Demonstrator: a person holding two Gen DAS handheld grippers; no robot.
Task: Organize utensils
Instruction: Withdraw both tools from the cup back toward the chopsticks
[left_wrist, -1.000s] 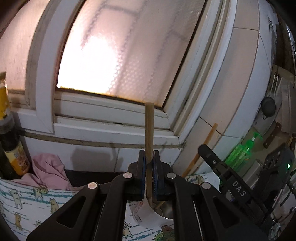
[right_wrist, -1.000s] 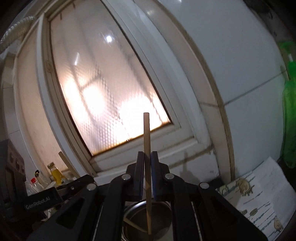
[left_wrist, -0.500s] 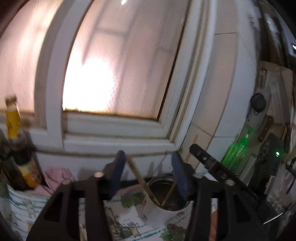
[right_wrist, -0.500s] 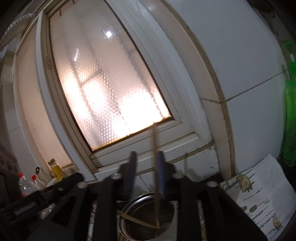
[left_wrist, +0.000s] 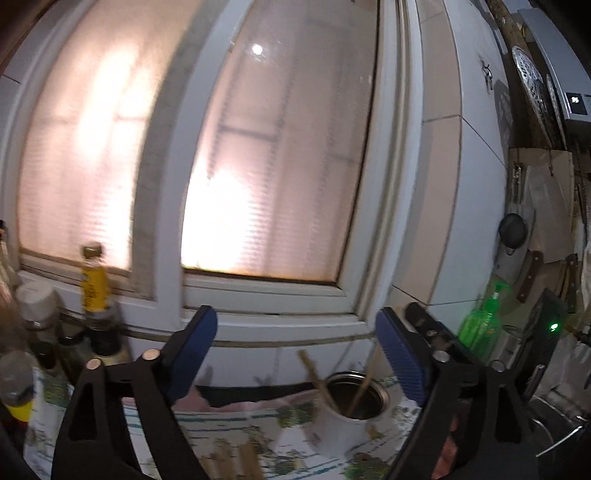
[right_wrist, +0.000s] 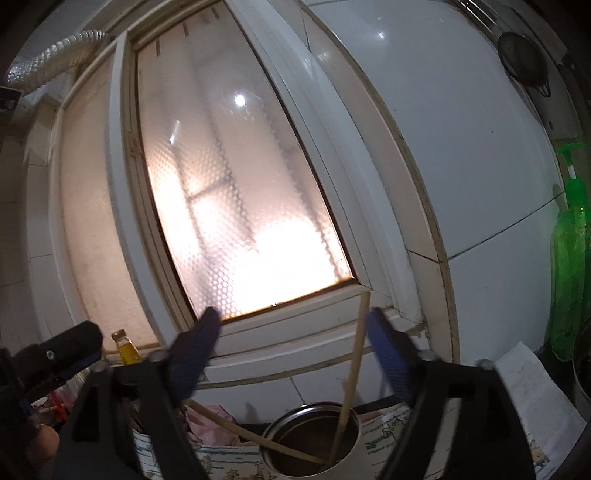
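— Standing in the round steel canister (right_wrist: 314, 439), two thin wooden chopsticks (right_wrist: 355, 354): dropped?
— Likely. Left hand-held gripper (left_wrist: 295, 354) and right hand-held gripper (right_wrist: 293, 352), jaws just opened, hold nothing; fetching more utensils seems next.

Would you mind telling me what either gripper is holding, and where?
Nothing: the left gripper and right gripper have just opened, leaving thin wooden chopsticks in the metal can.

Chopsticks (right_wrist: 354, 365): two are seen in the can, one upright, one leaning left.
Cans (right_wrist: 314, 439): one is counted.
Green bottles (right_wrist: 569, 258): one is counted.
Bottles at left (left_wrist: 94, 291): several are seen; blur prevents an exact count.
Window panes (left_wrist: 280, 158): two are seen.
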